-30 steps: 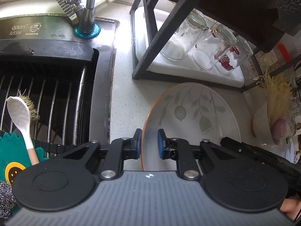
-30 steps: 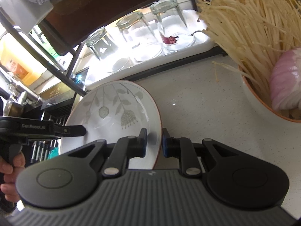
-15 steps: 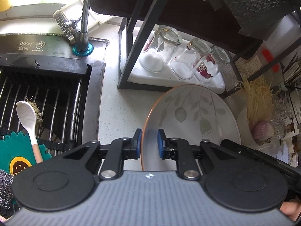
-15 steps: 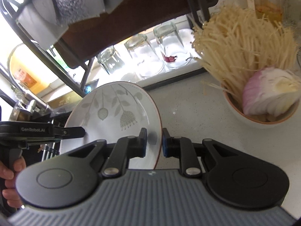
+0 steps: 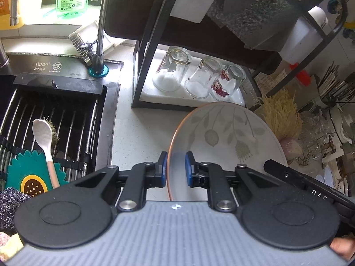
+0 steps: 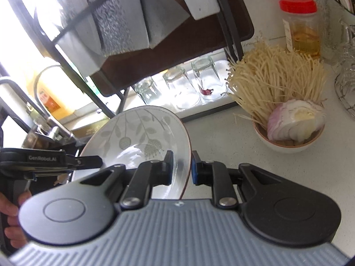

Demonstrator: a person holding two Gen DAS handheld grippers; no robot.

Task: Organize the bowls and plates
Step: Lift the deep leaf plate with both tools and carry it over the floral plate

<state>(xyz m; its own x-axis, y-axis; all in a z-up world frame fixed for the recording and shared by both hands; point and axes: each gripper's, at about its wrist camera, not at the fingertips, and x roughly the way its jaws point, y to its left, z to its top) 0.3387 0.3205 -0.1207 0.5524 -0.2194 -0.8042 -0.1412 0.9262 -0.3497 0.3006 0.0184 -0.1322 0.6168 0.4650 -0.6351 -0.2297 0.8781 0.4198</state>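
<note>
A white plate [image 5: 224,133] with a grey leaf pattern and a thin orange rim hangs above the counter, held at two sides. My left gripper [image 5: 175,169] is shut on its left rim, blue pads on either face. At the opposite edge of the plate [image 6: 137,133], my right gripper [image 6: 181,167] is also shut on the rim. The left gripper's body [image 6: 51,161] and a hand show at the left of the right wrist view. The right gripper's body [image 5: 310,190] shows at the right of the left wrist view.
A black rack [image 5: 150,44] with three upturned glasses [image 5: 199,77] on a white tray stands behind the plate. A bowl [image 6: 288,141] of enoki mushrooms and onion sits right. Left are a sink [image 5: 55,115] with a grate, a spoon [image 5: 44,137] and a faucet [image 5: 99,44]. A red-lidded jar [image 6: 301,26] stands far right.
Both grippers have lifted the plate up from the counter. The rack, glasses and mushroom bowl look farther and lower in view, and more of the rack's upper shelf shows.
</note>
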